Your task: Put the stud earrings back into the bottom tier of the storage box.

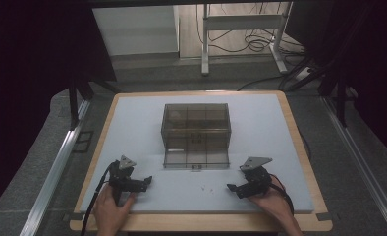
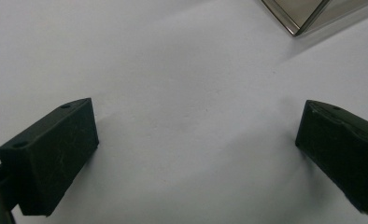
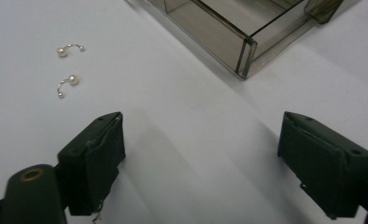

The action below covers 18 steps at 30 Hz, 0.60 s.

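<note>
On the left of the bench [image 1: 132, 113], the left gripper [image 1: 149, 180] rests low over the white surface in the person's left hand [image 1: 110, 209], pointing toward the middle. In the left gripper view its jaws stand wide apart with nothing but bare white mat between them, and a corner of the smoky clear box [image 2: 303, 14] shows at the top edge.

In the middle, toward the far side, stands that smoky clear box [image 1: 196, 129], with its drawer [image 1: 196, 158] pulled out toward the person. The drawer is divided into compartments.

Just in front of the drawer, between the two grippers, lie two small pearl earrings [image 1: 206, 187], tiny specks from above. In the right gripper view the earrings [image 3: 67, 84] lie side by side on the mat, apart from each other and left of the jaws, untouched.

On the right, the right gripper [image 1: 230, 187] sits in the right hand [image 1: 275, 206], aimed leftward toward the earrings. Its jaws are wide apart and grip nothing.
</note>
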Available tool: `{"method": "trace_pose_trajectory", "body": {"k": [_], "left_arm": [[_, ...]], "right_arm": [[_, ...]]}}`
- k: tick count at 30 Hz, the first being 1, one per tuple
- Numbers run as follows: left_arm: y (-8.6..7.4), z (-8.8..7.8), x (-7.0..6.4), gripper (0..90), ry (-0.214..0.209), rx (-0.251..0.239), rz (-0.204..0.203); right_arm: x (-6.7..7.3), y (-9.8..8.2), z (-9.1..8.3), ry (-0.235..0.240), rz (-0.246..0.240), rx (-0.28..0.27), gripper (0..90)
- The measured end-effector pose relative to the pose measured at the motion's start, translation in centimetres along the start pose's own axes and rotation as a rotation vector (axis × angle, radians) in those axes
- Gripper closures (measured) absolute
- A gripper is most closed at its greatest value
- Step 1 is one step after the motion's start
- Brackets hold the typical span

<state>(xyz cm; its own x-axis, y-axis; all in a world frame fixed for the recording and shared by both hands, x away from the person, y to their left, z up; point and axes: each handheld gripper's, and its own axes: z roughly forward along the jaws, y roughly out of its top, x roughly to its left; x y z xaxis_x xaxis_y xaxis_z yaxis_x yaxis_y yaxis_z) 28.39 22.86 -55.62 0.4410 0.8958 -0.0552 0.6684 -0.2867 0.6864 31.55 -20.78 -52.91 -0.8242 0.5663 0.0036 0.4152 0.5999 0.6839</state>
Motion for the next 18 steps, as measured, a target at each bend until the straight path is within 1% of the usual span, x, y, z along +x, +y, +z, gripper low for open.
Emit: {"method": "trace_pose_trajectory", "body": {"k": [6,7,9,11,13,14,16,18], "left_arm": [[0.0,0.0,0.0,0.0,0.0,0.0,0.0],[0.0,0.0,0.0,0.0,0.0,0.0,0.0],[0.0,0.0,0.0,0.0,0.0,0.0,0.0],[0.0,0.0,0.0,0.0,0.0,0.0,0.0],[0.0,0.0,0.0,0.0,0.0,0.0,0.0],[0.0,0.0,0.0,0.0,0.0,-0.002,-0.002],[0.0,0.0,0.0,0.0,0.0,0.0,0.0],[0.0,0.0,0.0,0.0,0.0,0.0,-0.001]], "right_arm": [[0.0,0.3,-0.2,0.008,0.007,0.023,18.9],[0.1,0.4,-0.2,0.009,0.014,0.029,19.1],[0.2,0.6,-0.2,0.02,0.017,0.042,19.8],[0.2,0.7,-0.2,0.023,0.014,0.049,20.4],[0.3,1.0,-0.2,0.023,0.008,0.071,20.6],[0.2,1.2,-0.2,0.035,0.015,0.082,20.8],[0.1,1.4,-0.3,0.065,0.058,0.077,20.8],[-0.2,1.7,-0.4,0.085,0.08,0.07,20.8]]}}
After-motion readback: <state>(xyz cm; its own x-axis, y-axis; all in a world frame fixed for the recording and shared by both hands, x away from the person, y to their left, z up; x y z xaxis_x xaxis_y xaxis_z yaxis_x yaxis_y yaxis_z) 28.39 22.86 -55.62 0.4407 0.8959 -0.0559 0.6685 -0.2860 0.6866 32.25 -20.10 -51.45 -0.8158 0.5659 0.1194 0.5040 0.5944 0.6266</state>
